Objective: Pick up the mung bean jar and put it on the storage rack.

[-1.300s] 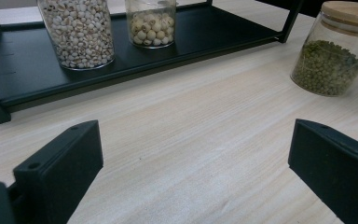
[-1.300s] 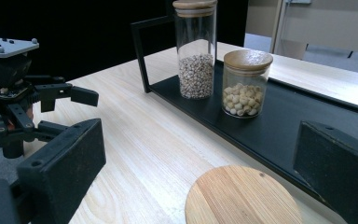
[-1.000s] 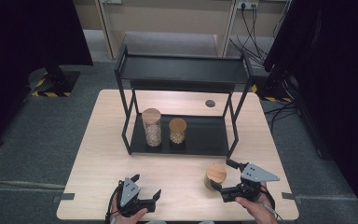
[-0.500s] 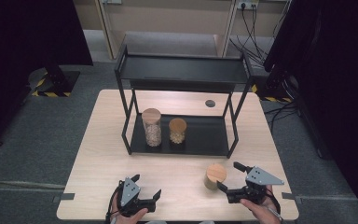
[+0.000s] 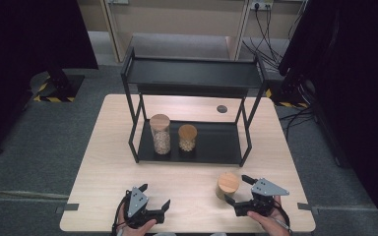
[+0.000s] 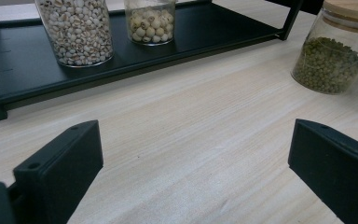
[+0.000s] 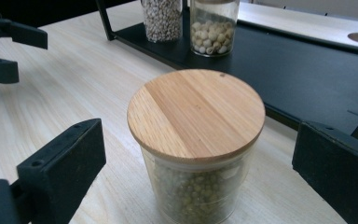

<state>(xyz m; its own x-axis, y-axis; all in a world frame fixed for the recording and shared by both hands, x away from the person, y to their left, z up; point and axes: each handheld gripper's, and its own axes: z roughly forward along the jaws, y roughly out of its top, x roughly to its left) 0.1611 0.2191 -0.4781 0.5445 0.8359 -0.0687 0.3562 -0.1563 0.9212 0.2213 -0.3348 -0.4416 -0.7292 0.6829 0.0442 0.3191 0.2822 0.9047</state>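
Jar of green beans (image 7: pixel 196 149), glass with a flat wooden lid (image 7: pixel 196 112), stands upright on the table (image 5: pixel 108 162) in front of the black shelf rack (image 5: pixel 211 142), well apart from the two filled jars on the rack's lower tray. Right gripper (image 5: pixel 238 189) sits just beside it, jaws spread wide to either side of the glass, holding nothing and not touching it. Left gripper (image 5: pixel 152 199) rests near the table edge, jaws likewise wide and empty. Risk, as judged: closing high on the lid rather than the glass body could lift the lid alone or tip the jar; an off-centre closure could push it sideways across the smooth tabletop.
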